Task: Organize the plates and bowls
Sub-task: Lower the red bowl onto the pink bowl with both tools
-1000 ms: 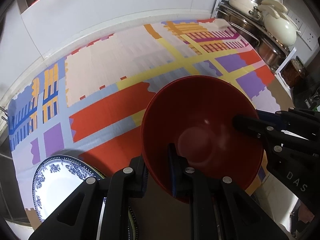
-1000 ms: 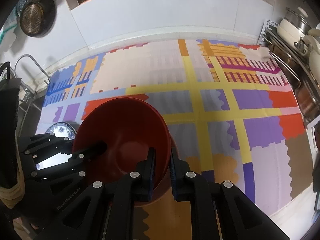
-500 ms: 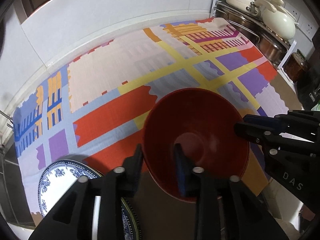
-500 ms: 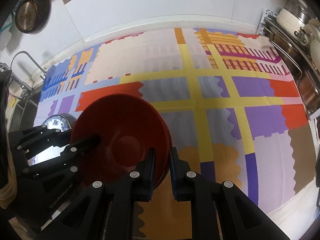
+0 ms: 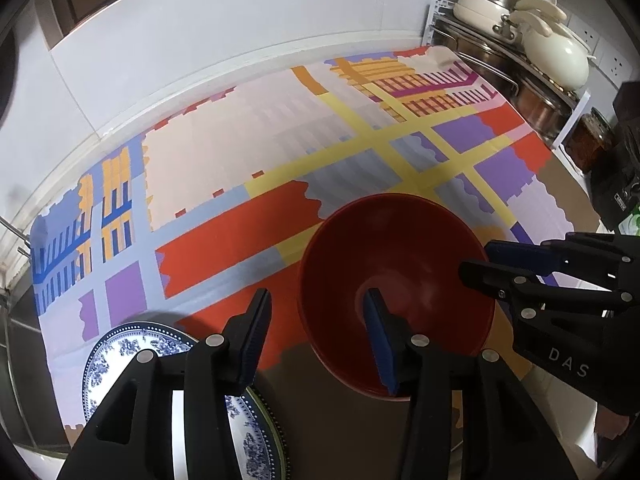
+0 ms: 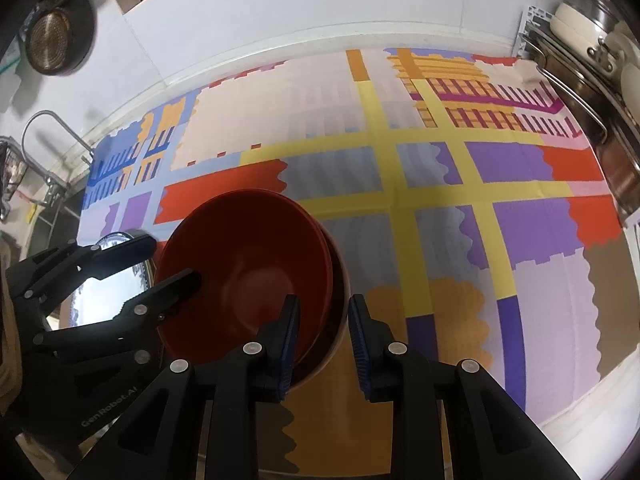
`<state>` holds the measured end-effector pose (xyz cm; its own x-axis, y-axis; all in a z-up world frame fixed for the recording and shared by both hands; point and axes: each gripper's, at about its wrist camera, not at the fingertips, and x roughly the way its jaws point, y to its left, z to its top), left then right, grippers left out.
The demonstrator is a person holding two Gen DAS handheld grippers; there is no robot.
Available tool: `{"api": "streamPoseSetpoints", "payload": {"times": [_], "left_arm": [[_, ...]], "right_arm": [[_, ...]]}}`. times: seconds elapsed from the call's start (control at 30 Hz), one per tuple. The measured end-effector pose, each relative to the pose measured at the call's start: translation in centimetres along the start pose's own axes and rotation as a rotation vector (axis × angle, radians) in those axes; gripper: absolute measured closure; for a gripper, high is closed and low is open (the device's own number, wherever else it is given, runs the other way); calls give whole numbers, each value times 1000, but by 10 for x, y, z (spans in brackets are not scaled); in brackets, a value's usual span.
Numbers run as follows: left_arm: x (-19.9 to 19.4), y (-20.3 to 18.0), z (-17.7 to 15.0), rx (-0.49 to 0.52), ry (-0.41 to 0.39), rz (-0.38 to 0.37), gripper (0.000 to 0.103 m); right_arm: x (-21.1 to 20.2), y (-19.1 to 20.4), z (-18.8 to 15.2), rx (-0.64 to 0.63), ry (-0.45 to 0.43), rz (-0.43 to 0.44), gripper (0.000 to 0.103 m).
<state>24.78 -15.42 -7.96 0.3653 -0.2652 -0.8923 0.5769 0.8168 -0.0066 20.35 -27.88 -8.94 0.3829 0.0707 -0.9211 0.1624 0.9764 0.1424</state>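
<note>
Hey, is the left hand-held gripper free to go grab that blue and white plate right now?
Probably yes. The left hand-held gripper has just been opening and no longer pinches the red bowl, though the rim sits between its jaws. The blue and white plate lies uncovered just beside it.

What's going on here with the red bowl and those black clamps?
A person holds a gripping tool in each hand over a bright patterned cloth. Both tools have just been opening their jaws, letting go of a red bowl that now sits nested in another bowl. The left tool and right tool each straddle its rim without pressing. A blue-and-white plate lies beside it.
</note>
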Motion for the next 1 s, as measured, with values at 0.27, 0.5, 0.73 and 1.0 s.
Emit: {"api": "streamPoseSetpoints", "payload": {"times": [0.27,0.5,0.73,1.0], "left_arm": [[12,5,-1,-13,26,16,56],[28,5,2,-27,60,16,56],[46,4,4,-47,114,-19,61],[58,5,3,-67,168,-69,68]], "right_arm": [[2,-1,1,6,-3,-17,77],[12,-7,2,36,15,-21,77],[26,-13,3,87,52,27,77],[36,-16,5,119,92,50,77]]}}
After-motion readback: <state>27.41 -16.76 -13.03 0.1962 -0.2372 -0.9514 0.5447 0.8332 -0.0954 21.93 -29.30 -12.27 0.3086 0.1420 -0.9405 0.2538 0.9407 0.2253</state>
